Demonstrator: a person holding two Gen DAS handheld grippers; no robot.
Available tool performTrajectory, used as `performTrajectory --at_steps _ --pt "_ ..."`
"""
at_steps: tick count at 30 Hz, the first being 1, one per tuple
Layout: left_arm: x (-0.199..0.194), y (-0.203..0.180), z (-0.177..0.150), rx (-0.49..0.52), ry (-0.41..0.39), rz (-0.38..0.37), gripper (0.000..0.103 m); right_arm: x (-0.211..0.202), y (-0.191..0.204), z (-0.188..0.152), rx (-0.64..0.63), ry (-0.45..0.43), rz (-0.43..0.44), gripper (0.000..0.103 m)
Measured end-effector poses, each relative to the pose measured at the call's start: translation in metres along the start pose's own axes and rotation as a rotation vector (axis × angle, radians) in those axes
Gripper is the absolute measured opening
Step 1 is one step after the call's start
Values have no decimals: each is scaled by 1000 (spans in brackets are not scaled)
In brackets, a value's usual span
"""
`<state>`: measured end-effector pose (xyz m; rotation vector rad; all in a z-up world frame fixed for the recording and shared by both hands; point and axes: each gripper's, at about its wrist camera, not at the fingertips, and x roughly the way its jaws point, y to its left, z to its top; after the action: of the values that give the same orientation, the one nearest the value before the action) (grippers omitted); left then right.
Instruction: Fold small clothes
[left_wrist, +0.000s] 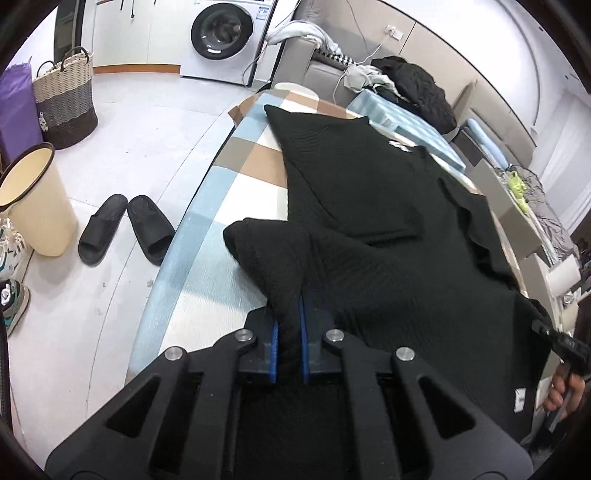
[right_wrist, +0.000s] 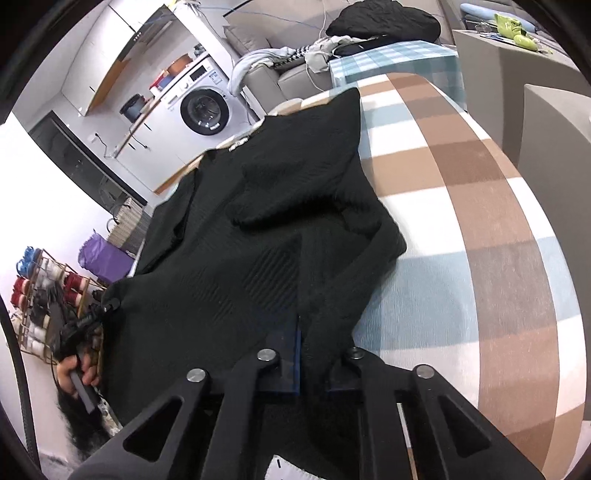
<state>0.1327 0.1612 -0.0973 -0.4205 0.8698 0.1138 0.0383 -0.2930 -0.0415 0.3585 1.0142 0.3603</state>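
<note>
A black ribbed knit garment (left_wrist: 369, 192) lies spread along the table under its checked cloth (left_wrist: 251, 158). In the left wrist view my left gripper (left_wrist: 290, 321) is shut on a bunched fold of the garment's near edge, and black fabric fills the gap between the blue pads (left_wrist: 274, 343). The right wrist view shows the same garment (right_wrist: 258, 221) on the checked cloth (right_wrist: 480, 221). There my right gripper (right_wrist: 301, 332) is shut on the near hem, with cloth draped over its right finger. Each view catches the other gripper and the hand holding it at the garment's far corner.
On the floor to the left are a pair of black slippers (left_wrist: 125, 229), a beige bin (left_wrist: 37, 199) and a woven basket (left_wrist: 66, 96). A washing machine (left_wrist: 221, 37) stands at the back. Clothes are piled on a sofa (left_wrist: 413, 85) beyond the table.
</note>
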Motion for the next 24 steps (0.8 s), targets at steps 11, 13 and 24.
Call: performTrajectory --at_steps 11,13,24 --pt "-49 0 -39 3 -14 -57 6 -26 -28 -17 16 9 25 7" --pt "-53 2 -44 0 -10 -61 6 -25 -24 -23 -3 23 35 7" --pt "-59 -1 -55 35 17 -56 7 -23 -37 -19 34 -20 -79 7"
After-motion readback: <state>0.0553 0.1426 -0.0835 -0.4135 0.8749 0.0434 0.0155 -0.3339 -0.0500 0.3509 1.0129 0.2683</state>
